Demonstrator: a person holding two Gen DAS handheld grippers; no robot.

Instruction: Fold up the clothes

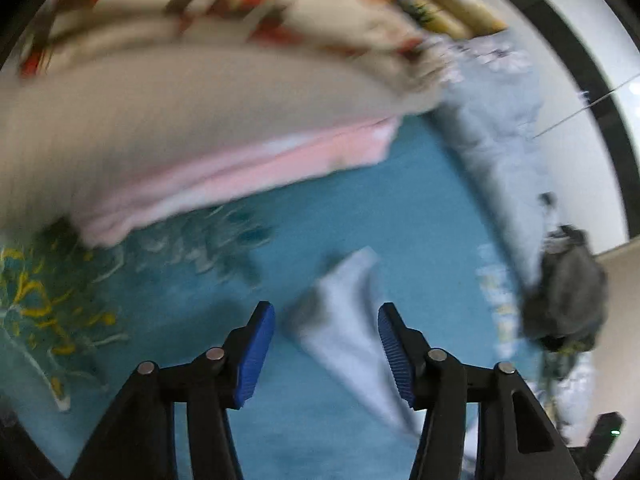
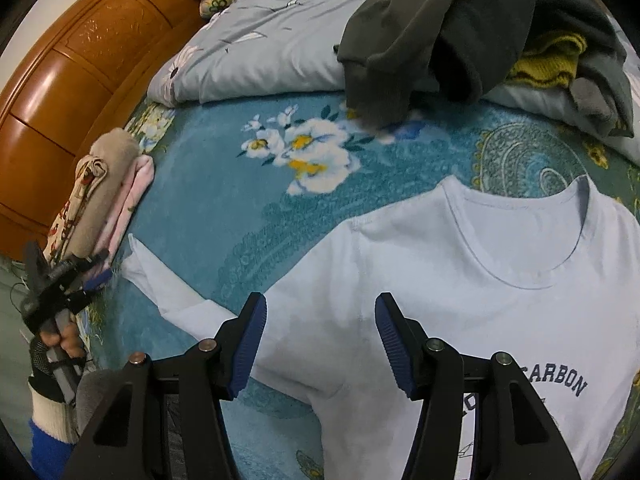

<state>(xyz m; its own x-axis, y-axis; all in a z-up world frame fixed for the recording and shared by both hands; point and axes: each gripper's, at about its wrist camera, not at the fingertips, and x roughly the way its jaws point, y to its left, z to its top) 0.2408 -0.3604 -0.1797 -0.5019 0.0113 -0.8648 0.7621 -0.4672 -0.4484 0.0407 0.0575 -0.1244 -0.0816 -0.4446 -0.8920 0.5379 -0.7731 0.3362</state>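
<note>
A white long-sleeved T-shirt (image 2: 460,280) with dark lettering lies face up on the teal floral blanket (image 2: 224,184). Its sleeve (image 2: 168,288) stretches out to the left. My right gripper (image 2: 320,344) hovers open above the shirt's shoulder and armpit, holding nothing. In the left wrist view, which is blurred, my left gripper (image 1: 326,354) is open just above the sleeve end (image 1: 344,320). The right wrist view shows the left gripper (image 2: 86,276) in a gloved hand (image 2: 56,344), close to the sleeve's cuff.
A stack of folded clothes (image 2: 104,200), beige, pink and floral, lies at the blanket's left edge. A grey duvet (image 2: 260,52) is bunched at the back, with a pile of dark and yellow garments (image 2: 480,28) on it. A wooden headboard (image 2: 68,80) runs along the left.
</note>
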